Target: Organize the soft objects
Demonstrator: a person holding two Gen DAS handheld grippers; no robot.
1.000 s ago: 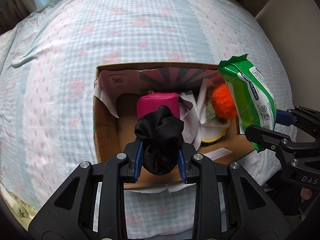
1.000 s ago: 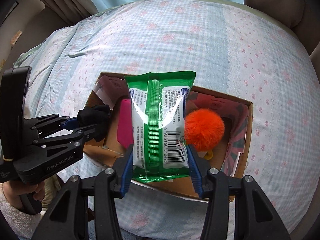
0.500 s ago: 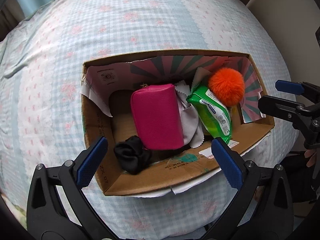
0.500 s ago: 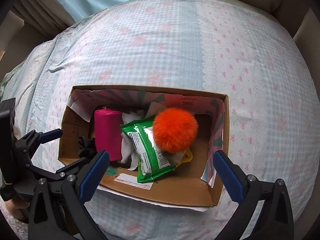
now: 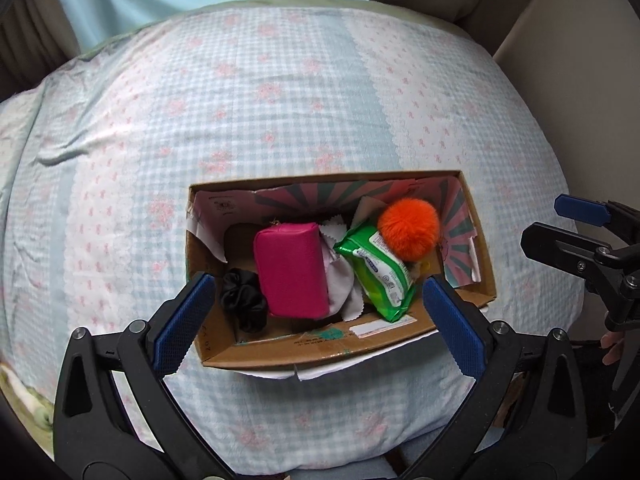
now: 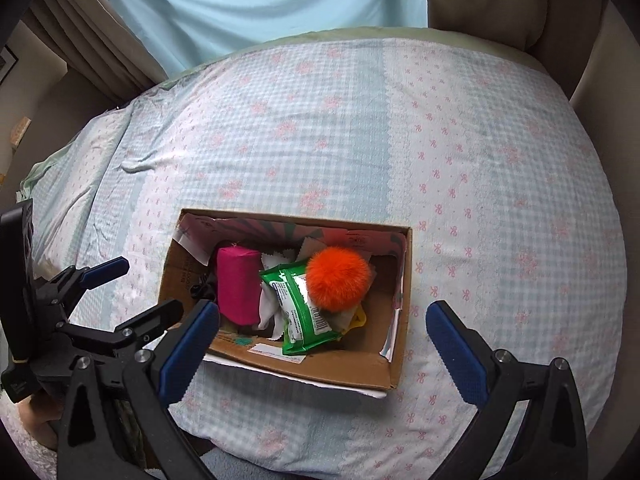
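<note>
Released scrunchie (image 5: 244,300) and wipes (image 5: 380,276) lie boxed.

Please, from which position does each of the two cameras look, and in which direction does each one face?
Left wrist: on the left gripper, above the near left of the cardboard box, facing forward and down; both open fingers show, the right gripper at right.
Right wrist: on the right gripper, above the near right, facing alike; open fingers show, the left gripper at left.
Shared: box, orange pompom, pink pouch, green wipes pack, bedsheet.
</note>
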